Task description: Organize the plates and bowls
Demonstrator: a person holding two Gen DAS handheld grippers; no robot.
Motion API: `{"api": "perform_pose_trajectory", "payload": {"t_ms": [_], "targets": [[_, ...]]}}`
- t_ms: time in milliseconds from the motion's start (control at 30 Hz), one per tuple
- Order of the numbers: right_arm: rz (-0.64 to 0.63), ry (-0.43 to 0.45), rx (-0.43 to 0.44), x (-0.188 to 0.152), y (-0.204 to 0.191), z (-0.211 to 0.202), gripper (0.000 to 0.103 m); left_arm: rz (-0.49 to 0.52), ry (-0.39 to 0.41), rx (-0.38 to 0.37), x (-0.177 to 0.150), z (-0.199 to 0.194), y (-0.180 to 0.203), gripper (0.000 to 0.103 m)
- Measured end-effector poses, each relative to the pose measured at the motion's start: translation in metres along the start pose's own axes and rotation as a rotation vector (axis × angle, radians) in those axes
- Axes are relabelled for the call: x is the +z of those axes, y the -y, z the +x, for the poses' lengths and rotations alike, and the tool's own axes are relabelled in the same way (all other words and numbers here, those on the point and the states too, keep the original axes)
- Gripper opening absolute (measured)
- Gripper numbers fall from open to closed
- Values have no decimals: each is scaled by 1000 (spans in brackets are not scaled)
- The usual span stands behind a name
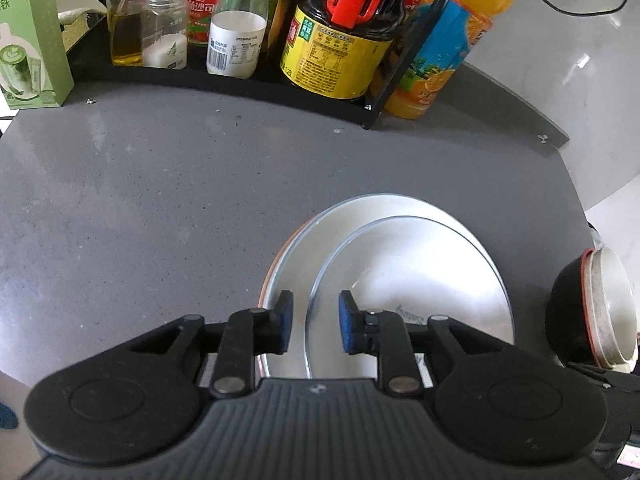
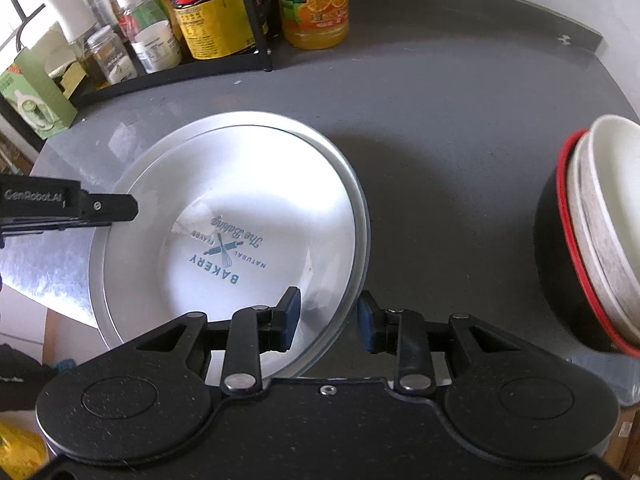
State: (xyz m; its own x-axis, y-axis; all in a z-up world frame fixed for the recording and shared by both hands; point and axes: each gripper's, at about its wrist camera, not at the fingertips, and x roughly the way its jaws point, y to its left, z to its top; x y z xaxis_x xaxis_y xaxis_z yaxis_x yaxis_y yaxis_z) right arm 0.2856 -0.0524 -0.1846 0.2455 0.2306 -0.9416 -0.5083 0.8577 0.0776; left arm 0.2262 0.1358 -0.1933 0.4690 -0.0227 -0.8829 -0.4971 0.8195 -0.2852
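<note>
I note both grippers spread: left gripper (image 1: 316, 326) straddling the bakery plate (image 2: 240, 216) rim, right gripper (image 2: 329, 325) straddling its near-right rim; plates stacked mid-table (image 2: 440, 140), nested bowls (image 2: 592, 236) at right

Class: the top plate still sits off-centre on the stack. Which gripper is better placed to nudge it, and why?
Left, probably. The left gripper has open fingers straddling the top plate at its rim. The right gripper straddles the stack's far edge, beside the bowls.
</note>
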Motion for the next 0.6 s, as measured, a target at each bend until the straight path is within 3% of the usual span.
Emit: {"api": "perform_pose_trajectory", "payload": {"t_ms": [100, 167, 233, 333, 500, 600], "targets": [[28, 16, 2, -4, 2, -8, 34, 24, 6, 1, -4, -7, 0, 33], [48, 40, 6, -7, 4, -17, 40, 22, 11, 9, -6, -12, 1, 48], [66, 75, 8, -9, 8, -29, 46, 16, 34, 29, -6, -18, 2, 71], [85, 122, 33, -11, 14, -45, 50, 19, 64, 38, -7, -28, 4, 80], [94, 199, 48, -11, 24, -72, 68, 16, 91, 22, -3, -51, 13, 81], [97, 257, 62, -16, 35, -93, 81, 6, 125, 13, -3, -68, 24, 88]]}}
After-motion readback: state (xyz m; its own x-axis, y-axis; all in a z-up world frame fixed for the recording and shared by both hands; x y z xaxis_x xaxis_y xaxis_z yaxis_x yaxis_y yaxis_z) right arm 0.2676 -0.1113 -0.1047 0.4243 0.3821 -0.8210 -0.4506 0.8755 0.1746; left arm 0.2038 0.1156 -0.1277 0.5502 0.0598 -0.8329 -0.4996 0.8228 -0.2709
